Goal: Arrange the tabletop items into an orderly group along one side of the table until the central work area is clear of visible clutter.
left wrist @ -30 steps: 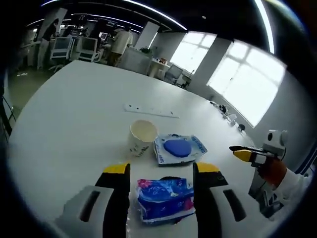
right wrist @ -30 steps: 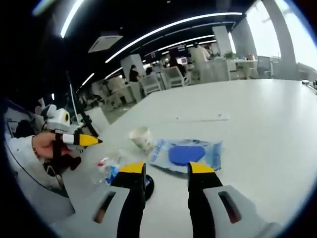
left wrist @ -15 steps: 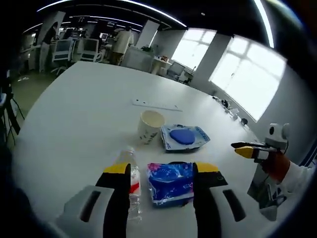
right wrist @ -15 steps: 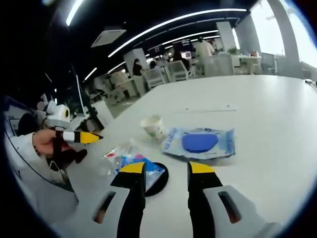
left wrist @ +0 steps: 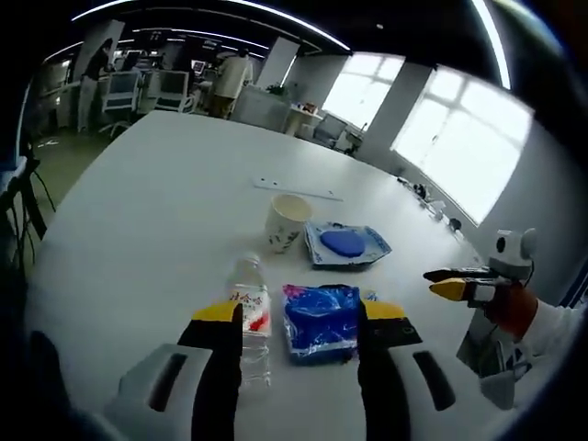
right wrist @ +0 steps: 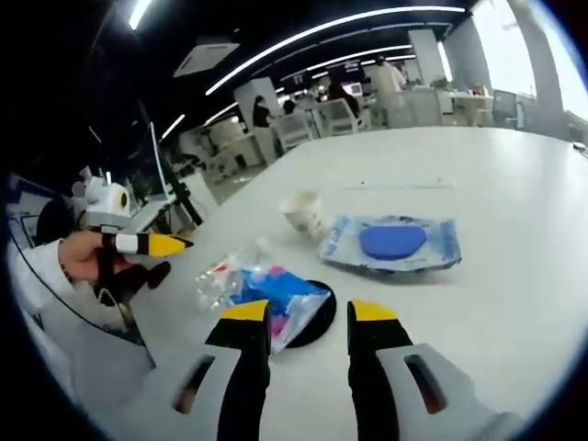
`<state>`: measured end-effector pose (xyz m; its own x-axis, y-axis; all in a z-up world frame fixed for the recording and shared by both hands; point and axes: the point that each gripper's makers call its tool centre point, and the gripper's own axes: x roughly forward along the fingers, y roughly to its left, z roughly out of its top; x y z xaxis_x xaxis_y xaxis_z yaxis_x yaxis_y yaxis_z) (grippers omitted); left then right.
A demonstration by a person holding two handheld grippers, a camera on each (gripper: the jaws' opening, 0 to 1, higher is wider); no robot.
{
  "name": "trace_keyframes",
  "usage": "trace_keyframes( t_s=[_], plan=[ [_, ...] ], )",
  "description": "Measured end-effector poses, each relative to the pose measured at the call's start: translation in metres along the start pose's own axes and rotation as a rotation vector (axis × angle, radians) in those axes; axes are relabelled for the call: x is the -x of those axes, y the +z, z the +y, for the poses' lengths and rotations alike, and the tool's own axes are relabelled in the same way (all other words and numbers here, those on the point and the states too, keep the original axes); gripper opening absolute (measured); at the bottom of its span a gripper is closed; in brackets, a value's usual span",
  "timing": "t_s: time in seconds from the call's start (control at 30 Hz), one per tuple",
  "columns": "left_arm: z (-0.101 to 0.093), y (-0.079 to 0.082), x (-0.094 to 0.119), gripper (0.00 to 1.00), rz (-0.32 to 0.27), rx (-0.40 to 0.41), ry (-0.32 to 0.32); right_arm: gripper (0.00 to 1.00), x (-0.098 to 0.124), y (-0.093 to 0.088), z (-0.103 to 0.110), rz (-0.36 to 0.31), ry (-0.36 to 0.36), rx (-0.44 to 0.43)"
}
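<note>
On the white table (left wrist: 138, 220) a paper cup (left wrist: 288, 220) stands upright, with a clear pouch holding a blue pad (left wrist: 345, 243) to its right. Nearer lie a blue-and-pink packet (left wrist: 320, 320) and a clear water bottle (left wrist: 250, 317) on its side. My left gripper (left wrist: 301, 317) is open just short of them, touching nothing. My right gripper (right wrist: 309, 317) is open too, close to the packet (right wrist: 276, 299), which rests partly on a black disc (right wrist: 317, 320). The bottle (right wrist: 220, 280), cup (right wrist: 303, 213) and pouch (right wrist: 400, 243) lie beyond.
A thin white strip (left wrist: 297, 189) lies past the cup. The right gripper (left wrist: 455, 283) hangs off the table's right side in a hand; the left gripper (right wrist: 152, 244) sits likewise at the left. Chairs, desks and people (left wrist: 228, 78) are far behind.
Both views have drawn back from the items, so they sit farther ahead. The left jaws no longer flank the blue packet, and the bottle has come into the left gripper view.
</note>
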<state>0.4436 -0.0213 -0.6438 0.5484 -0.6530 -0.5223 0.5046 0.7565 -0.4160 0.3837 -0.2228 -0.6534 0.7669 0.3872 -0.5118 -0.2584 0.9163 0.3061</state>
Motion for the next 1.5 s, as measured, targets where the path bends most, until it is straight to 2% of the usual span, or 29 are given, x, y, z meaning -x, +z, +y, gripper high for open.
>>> trace_keyframes(
  t_s=[0.77,1.5],
  plan=[
    [0.016,-0.013,0.009,0.49,0.001,0.021,-0.007,0.28,-0.045,-0.035,0.029,0.112,0.013,-0.011],
    [0.016,-0.020,0.006,0.48,0.001,0.024,-0.025,0.22,-0.075,-0.058,0.022,0.173,-0.015,-0.073]
  ],
)
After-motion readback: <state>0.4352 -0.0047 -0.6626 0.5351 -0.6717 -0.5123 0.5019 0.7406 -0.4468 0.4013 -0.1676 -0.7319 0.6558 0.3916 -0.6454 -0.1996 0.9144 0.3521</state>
